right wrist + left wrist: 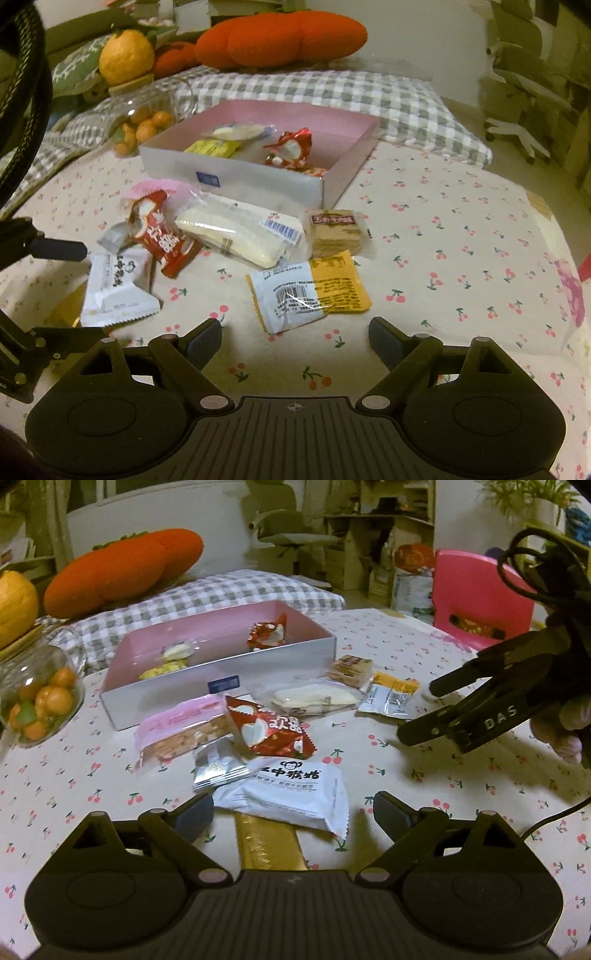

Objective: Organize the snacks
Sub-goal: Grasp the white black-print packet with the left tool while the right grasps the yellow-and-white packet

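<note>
A grey box with a pink inside (221, 686) (258, 181) stands on the cherry-print cloth and holds a red packet (267, 633) and pale snacks. Loose snacks lie in front of it. My left gripper (293, 812) is open, with a white packet (295, 794) lying between its fingertips, untouched, on a gold bar (266, 845). Beyond lie a red packet (269, 731), a pink-wrapped cake (184, 731) and a silver sachet (218, 766). My right gripper (295, 336) (419, 712) is open just short of a yellow-and-white packet (310, 291), near a brown biscuit pack (334, 232) and a clear-wrapped bread (236, 232).
A glass jar of small oranges (40, 698) lies left of the box. Behind are a checked pillow (221, 594) and orange cushions (122, 568). A pink chair (480, 594) stands at the far right. A gloved hand (565, 723) holds the right gripper.
</note>
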Tool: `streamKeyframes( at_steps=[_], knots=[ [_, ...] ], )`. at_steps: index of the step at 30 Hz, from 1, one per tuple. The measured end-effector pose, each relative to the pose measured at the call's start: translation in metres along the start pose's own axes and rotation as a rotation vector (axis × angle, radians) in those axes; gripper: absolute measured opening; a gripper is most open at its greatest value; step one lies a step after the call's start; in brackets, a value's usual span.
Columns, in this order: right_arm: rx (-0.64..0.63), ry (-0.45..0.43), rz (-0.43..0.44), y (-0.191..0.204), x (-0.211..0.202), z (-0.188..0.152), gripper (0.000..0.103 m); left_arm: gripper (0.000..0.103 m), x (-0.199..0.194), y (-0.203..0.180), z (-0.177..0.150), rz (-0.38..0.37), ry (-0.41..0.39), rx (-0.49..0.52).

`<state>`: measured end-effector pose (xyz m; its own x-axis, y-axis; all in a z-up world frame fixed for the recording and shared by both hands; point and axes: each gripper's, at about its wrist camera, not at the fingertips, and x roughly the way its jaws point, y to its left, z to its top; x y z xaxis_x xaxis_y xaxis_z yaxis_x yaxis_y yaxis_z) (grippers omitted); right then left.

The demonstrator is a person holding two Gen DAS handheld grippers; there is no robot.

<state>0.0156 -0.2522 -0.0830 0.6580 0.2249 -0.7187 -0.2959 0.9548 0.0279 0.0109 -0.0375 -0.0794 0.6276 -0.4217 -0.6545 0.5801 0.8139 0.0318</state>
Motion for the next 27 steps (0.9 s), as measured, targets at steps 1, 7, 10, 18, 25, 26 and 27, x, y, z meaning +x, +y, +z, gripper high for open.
streamKeyframes(
  at_steps=[1,7,10,18,25,26,27],
  knots=[
    [-0.007,0.002,-0.003,0.0,0.003,0.0,0.089,0.092,0.002,0.0,0.0,0.005,0.002,0.001],
    [0.004,-0.007,0.003,-0.004,0.014,0.003,0.089,0.085,0.013,0.006,0.004,0.003,0.033,-0.039],
    [0.016,-0.021,0.005,-0.006,0.018,0.005,0.089,0.079,0.018,0.01,0.005,-0.002,0.049,-0.071],
    [0.026,-0.041,0.002,-0.006,0.024,0.011,0.088,0.074,0.02,0.011,0.009,-0.019,0.05,-0.113],
    [0.018,-0.063,-0.007,-0.004,0.02,0.011,0.078,0.062,0.019,0.014,0.013,-0.042,0.054,-0.163],
    [0.02,-0.065,-0.005,-0.004,0.019,0.012,0.078,0.059,0.018,0.015,0.014,-0.047,0.056,-0.175],
    [0.02,-0.068,-0.003,-0.004,0.019,0.011,0.077,0.055,0.017,0.016,0.014,-0.054,0.058,-0.19]
  ],
)
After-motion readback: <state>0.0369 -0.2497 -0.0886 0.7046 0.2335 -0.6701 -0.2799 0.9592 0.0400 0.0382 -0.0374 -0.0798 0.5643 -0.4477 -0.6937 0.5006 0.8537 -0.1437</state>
